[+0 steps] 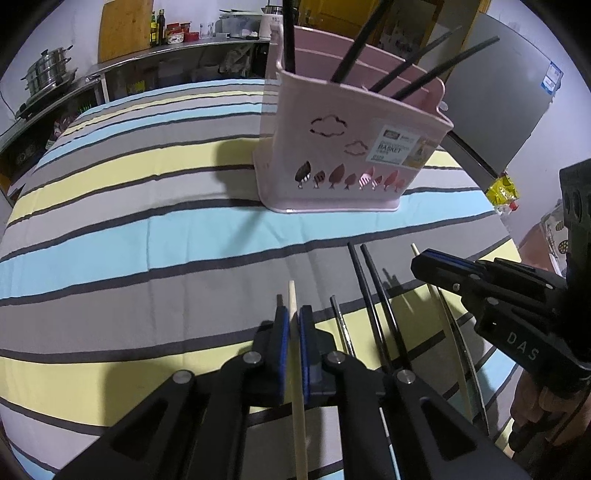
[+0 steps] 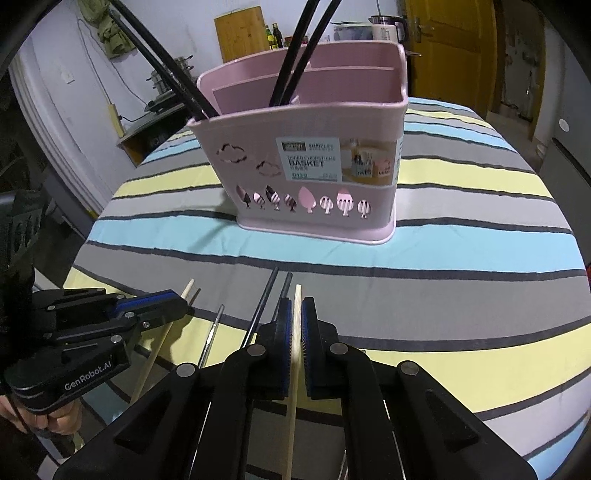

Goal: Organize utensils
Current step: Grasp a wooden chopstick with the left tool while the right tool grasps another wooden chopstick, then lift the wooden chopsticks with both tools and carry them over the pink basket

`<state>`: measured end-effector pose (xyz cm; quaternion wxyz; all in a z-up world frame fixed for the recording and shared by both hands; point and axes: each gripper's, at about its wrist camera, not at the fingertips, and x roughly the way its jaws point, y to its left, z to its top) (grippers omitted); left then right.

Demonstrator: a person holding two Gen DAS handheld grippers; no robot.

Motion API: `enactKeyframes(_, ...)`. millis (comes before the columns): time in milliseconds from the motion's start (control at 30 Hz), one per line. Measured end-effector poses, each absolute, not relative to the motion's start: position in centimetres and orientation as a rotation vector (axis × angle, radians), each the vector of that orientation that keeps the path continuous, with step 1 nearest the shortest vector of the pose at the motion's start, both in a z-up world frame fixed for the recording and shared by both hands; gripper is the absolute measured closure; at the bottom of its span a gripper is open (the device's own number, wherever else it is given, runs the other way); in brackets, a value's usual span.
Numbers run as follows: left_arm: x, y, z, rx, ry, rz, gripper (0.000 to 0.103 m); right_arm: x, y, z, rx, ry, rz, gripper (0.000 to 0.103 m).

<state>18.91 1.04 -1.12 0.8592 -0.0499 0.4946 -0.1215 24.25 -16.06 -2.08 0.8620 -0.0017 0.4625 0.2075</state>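
1. Two light wooden chopsticks lie on the striped tablecloth (image 2: 461,258), near side of the table, both pointing toward the pink basket (image 2: 314,162).
2. Left wooden chopstick (image 1: 293,325): clamped between the blue pads of the left gripper (image 1: 291,317); tip sticks out just past the pads.
3. Right wooden chopstick (image 2: 296,325): clamped between the pads of the right gripper (image 2: 296,314); tip likewise just past the pads.
4. Both grippers: jaws together on their sticks, tilted down at the cloth. Whether either stick is lifted off the cloth: cannot tell.
5. Btwn the two wooden sticks, on the cloth: two black chopsticks (image 1: 373,295) side by side, plus one thin metal stick (image 1: 341,325) just left of them.
6. Pink basket: upright, mid-table, well beyond the loose sticks; inner dividers visible; label and cloud/tree cut-outs face the cameras.
7. Several black chopsticks (image 2: 295,55) stand leaning in the basket's compartments; exact compartment per stick: cannot tell.
8. A hand (image 2: 55,417) grips the left gripper's handle, seen in right-wrist view.
9. Bkgd: counter w/ steel pots (image 1: 48,74), wooden cutting board (image 1: 125,29), bottles, yellow door (image 2: 450,44).
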Motion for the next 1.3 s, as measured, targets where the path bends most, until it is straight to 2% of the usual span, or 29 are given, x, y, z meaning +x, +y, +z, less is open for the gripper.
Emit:
enactKeyframes(667, 18.5, 2.4, 6.6, -0.130, 0.864, -0.268, 0.097, 23.6, -17.0, 4.7, 0.041, 0.803, 0.450, 0.098)
enactKeyframes(1300, 18.0, 2.4, 11.0, -0.117, 0.765, -0.260, 0.097, 22.6, -18.1, 9.1, 0.058, 0.673, 0.447, 0.098)
